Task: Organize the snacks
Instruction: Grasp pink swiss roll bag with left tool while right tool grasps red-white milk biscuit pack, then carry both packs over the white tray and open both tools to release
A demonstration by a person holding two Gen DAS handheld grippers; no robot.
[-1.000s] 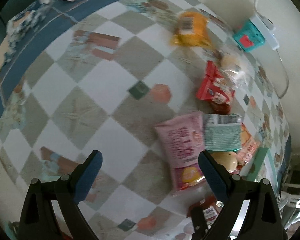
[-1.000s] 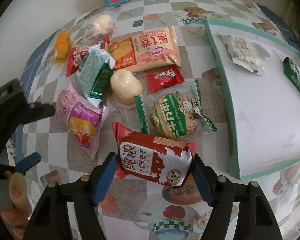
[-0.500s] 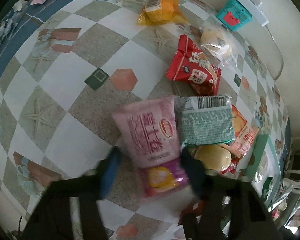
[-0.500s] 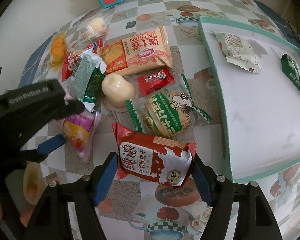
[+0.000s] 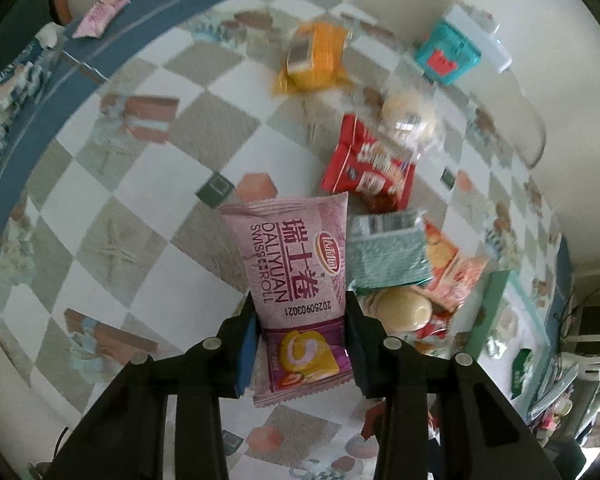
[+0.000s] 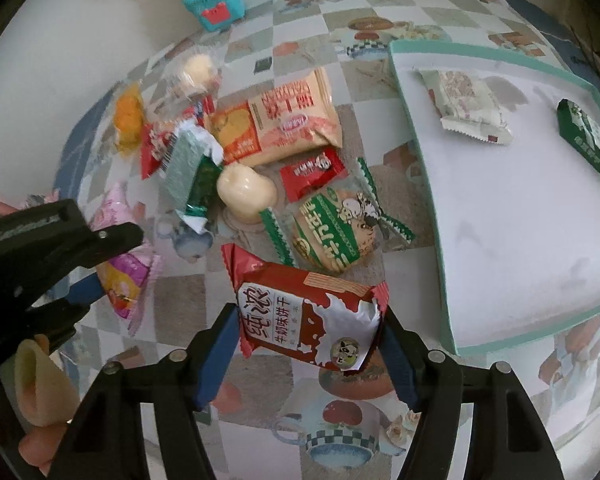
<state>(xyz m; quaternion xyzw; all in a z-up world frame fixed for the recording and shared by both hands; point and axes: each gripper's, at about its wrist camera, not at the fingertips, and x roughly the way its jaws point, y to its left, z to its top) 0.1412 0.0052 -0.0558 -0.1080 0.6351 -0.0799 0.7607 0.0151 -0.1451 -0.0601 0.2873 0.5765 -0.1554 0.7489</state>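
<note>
My left gripper is shut on a pink Swiss roll packet and holds it above the checked tablecloth; it also shows at the left of the right wrist view with the pink packet. My right gripper is shut on a red milk biscuit packet, just left of the white tray with a green rim. Two packets lie in the tray, a pale one and a green one.
Loose snacks lie on the cloth: an orange Swiss roll packet, a green round biscuit packet, a small red packet, a jelly cup, a green foil packet, a yellow packet. A teal box stands by the wall.
My left gripper moved in onto the pink packet, closed on it and lifted it. My right gripper has stayed shut on the red packet, which now hangs a little higher.
</note>
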